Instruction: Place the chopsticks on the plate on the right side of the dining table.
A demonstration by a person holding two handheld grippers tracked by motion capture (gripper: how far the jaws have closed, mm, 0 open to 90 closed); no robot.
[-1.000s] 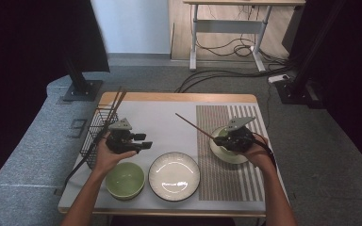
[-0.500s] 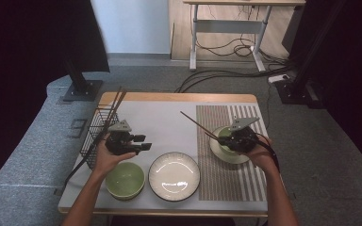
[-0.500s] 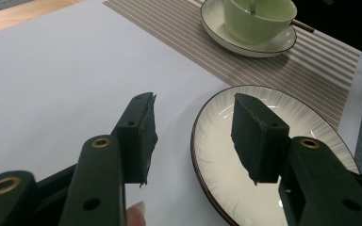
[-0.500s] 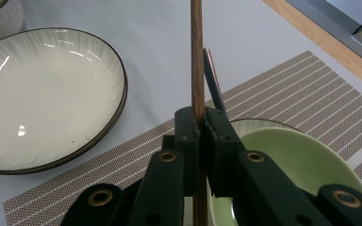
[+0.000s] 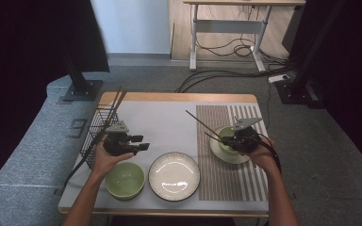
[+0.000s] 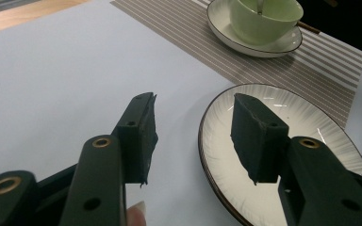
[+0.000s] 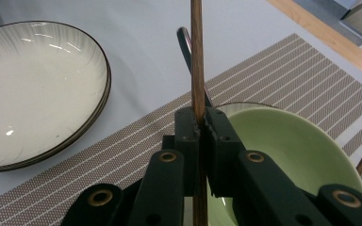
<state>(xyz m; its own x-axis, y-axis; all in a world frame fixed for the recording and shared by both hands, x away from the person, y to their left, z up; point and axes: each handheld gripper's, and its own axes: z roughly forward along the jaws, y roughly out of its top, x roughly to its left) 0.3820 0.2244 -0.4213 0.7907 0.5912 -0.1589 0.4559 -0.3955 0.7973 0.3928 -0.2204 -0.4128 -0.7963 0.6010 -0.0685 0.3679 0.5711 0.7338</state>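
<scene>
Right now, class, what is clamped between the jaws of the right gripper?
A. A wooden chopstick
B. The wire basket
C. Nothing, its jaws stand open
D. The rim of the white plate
A: in the right gripper view the right gripper has its jaws closed on a wooden chopstick, which sticks out above the green bowl.

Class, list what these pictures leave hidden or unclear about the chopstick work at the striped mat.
- Wooden chopstick: its lower end is hidden behind the right gripper in the right gripper view.
- Pale green bowl on the saucer: the right gripper covers part of it in the high view.
- Black wire basket: what it holds is too small to tell in the high view.
</scene>
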